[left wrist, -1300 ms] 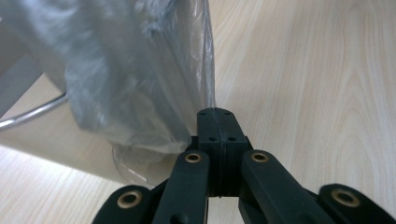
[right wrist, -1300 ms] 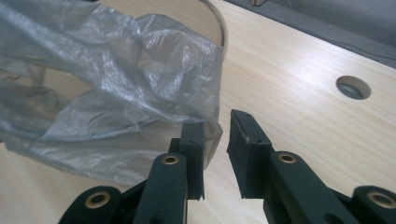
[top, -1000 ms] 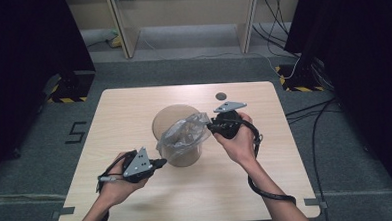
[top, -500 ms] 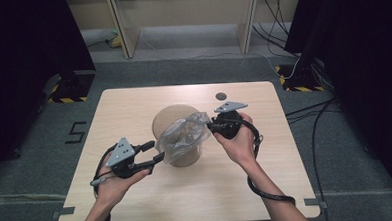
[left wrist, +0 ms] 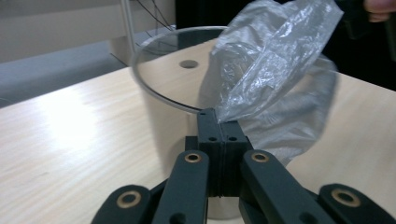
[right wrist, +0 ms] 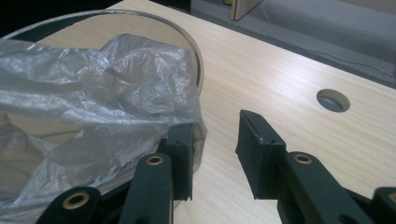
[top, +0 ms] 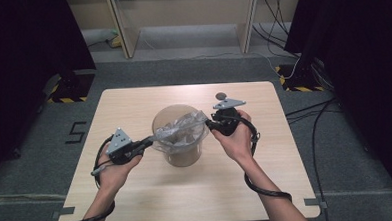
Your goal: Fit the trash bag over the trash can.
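A clear round bin [top: 180, 141] stands near the middle of the wooden table [top: 138, 203], with a thin clear plastic bag [top: 182, 128] bunched in its mouth and spilling over the rim.

The left gripper [top: 148, 140] reaches in from the left of the bin. In the left gripper view its 2 black jaws are pressed together, clenched on a corner of the bag [left wrist: 275, 60] right at the bin's rim [left wrist: 154, 91]; the film rises crumpled from the pinch.

The right gripper [top: 210, 124] sits at the bin's right rim. Its jaws have just been opening: in the right gripper view they stand apart with bare table between them, released, while the bag [right wrist: 93, 102] drapes against the outer side of 1 jaw. A round hole [top: 221, 95] in the tabletop lies just beyond the right gripper, toward the far edge.
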### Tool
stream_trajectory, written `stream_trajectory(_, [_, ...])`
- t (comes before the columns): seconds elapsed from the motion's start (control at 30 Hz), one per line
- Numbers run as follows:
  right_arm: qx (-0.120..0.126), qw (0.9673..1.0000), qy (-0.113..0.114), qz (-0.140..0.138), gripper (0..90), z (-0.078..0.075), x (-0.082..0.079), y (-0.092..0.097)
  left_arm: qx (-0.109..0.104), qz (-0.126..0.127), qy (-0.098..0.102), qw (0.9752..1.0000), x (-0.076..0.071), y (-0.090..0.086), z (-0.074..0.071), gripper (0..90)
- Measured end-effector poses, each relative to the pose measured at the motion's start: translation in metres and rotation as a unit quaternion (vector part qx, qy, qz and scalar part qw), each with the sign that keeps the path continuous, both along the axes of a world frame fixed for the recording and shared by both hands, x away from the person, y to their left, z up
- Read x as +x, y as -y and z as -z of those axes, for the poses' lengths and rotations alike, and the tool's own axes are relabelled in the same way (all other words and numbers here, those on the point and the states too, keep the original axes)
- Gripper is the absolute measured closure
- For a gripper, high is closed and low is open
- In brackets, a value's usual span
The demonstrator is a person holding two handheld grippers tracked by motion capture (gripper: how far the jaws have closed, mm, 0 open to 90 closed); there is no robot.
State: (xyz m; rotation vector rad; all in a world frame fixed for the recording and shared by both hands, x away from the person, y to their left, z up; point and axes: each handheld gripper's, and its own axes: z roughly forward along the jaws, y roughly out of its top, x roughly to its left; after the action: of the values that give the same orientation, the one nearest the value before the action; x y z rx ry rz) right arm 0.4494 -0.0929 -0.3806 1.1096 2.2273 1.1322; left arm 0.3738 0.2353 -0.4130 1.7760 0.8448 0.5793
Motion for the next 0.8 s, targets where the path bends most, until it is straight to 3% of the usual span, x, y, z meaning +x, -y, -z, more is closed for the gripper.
stream_trajectory(0.13, [-0.005,1.0000,-0.001,0.000,63.2,0.000,0.001,-0.001,0.005,-0.010,0.005,0.9999,0.009,-0.002,0.000,89.7])
stream_trajectory(0.33, [-0.011,0.9999,0.011,-0.006,60.9,-0.007,-0.009,0.004,0.009,-0.012,0.014,0.9998,0.006,0.001,-0.001,89.6])
stream_trajectory(0.63, [-0.020,0.9989,0.020,-0.039,56.2,-0.021,-0.027,0.007,0.023,-0.015,0.019,0.9994,0.008,0.002,-0.005,89.6])
stream_trajectory(0.7, [-0.023,0.9985,0.025,-0.043,57.4,-0.024,-0.029,0.006,0.025,-0.016,0.019,0.9994,0.009,0.003,-0.006,89.6])
stream_trajectory(0.8, [-0.027,0.9980,0.022,-0.052,67.9,-0.025,-0.026,0.004,0.025,-0.018,0.019,0.9993,0.012,0.003,-0.007,89.6])
